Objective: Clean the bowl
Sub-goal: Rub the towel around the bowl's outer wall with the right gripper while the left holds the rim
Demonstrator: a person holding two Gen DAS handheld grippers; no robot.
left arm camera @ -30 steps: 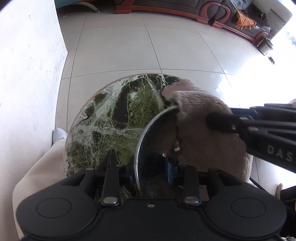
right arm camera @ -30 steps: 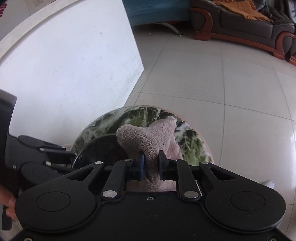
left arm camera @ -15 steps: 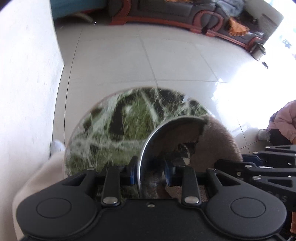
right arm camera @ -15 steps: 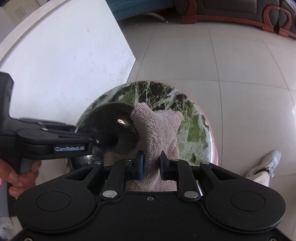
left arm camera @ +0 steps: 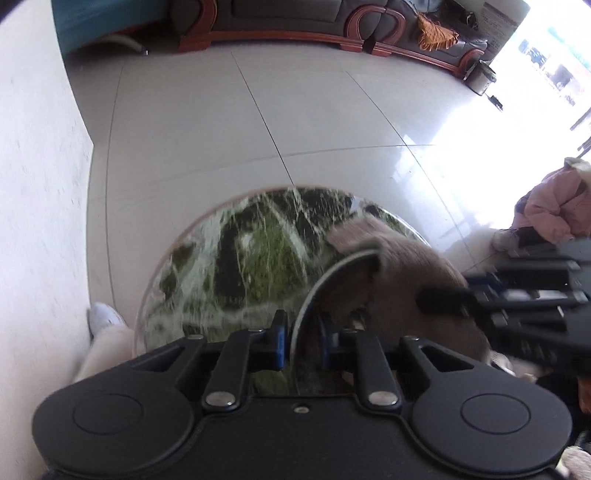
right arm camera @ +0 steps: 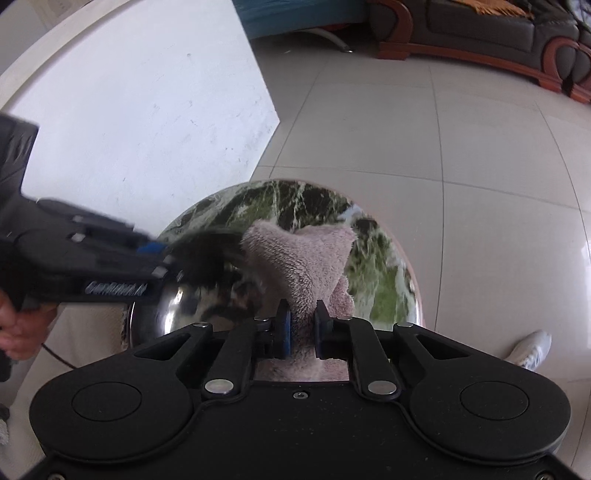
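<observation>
A shiny steel bowl stands on edge above the round green marble table, its rim clamped between the blue pads of my left gripper, which is shut on it. My right gripper is shut on a pinkish-brown fluffy cloth. The cloth presses into the bowl's inner side. In the right wrist view the bowl shows as a mirror-like curve left of the cloth, with the left gripper's body across it.
A white wall stands close on the left of the table. Grey tiled floor spreads beyond, with a dark sofa at the back. White shoes show near the table's foot. A person in pink sits at the right.
Both cameras have shifted while the cloth keeps rubbing in the bowl. The cloth's corner now rises over the bowl's rim again. Both grips are unchanged.
</observation>
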